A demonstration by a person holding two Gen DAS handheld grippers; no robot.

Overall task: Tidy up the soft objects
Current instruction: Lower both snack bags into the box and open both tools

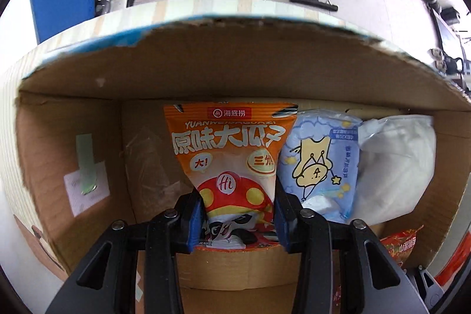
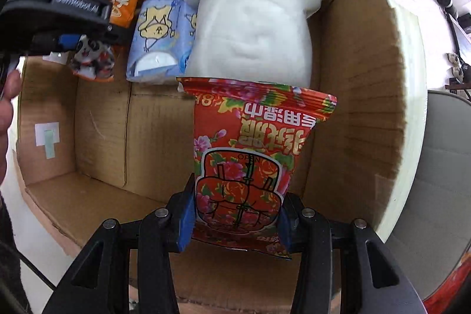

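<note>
The left gripper [image 1: 238,221] pinches the lower end of the orange seed packet [image 1: 231,155] between its blue pads [image 1: 195,221]. The packet stands upright inside the cardboard box [image 1: 73,143], its upper edge close to the far wall. Just to the right of the packet lies the blue tissue pack [image 1: 321,164], touching it along one side. Beyond that, against the right wall, rests the white soft bag [image 1: 397,164].

The right gripper [image 2: 235,221] is clamped on the lower end of the red floral wipes pack [image 2: 250,152], holding it over the box floor [image 2: 103,143]. The top edge of the wipes pack overlaps the near edge of the white soft bag [image 2: 253,28]. Farther in, the blue tissue pack [image 2: 160,37] lies beside the white bag, touching it. At the far left, the left gripper [image 2: 88,43] holds the orange seed packet [image 2: 123,6] next to the tissue pack. A paper label [image 2: 47,137] is stuck on the box's left wall.
</note>
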